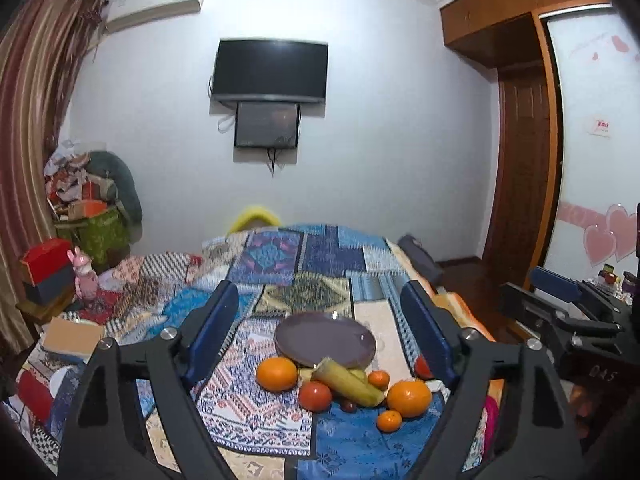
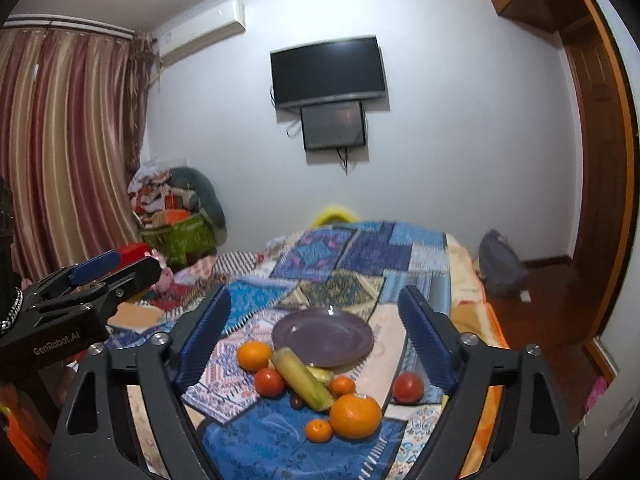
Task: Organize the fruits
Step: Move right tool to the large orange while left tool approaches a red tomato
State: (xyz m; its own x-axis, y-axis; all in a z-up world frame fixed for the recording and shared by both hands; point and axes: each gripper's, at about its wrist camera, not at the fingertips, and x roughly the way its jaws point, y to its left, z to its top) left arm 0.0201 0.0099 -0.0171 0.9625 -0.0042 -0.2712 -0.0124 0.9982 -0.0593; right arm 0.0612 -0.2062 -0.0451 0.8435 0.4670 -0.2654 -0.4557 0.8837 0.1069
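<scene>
fruits (image 1: 344,384) lie clustered on the patchwork bed (image 1: 280,420), just near of the purple plate (image 1: 325,338). left claw (image 1: 326,336) and right claw (image 2: 316,338) both gape wide, holding nothing.

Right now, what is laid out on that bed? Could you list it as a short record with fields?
surface: patchwork quilt on a bed
plate: purple plate, nothing on it
large oranges: two, one left of the plate, one nearer the camera
small oranges: two
tomatoes: two, one in the pile, one apart to the right
long yellow-green piece: lies diagonally in the pile; kind unclear
left gripper: jaws wide apart, holding nothing
right gripper: jaws wide apart, holding nothing
</scene>
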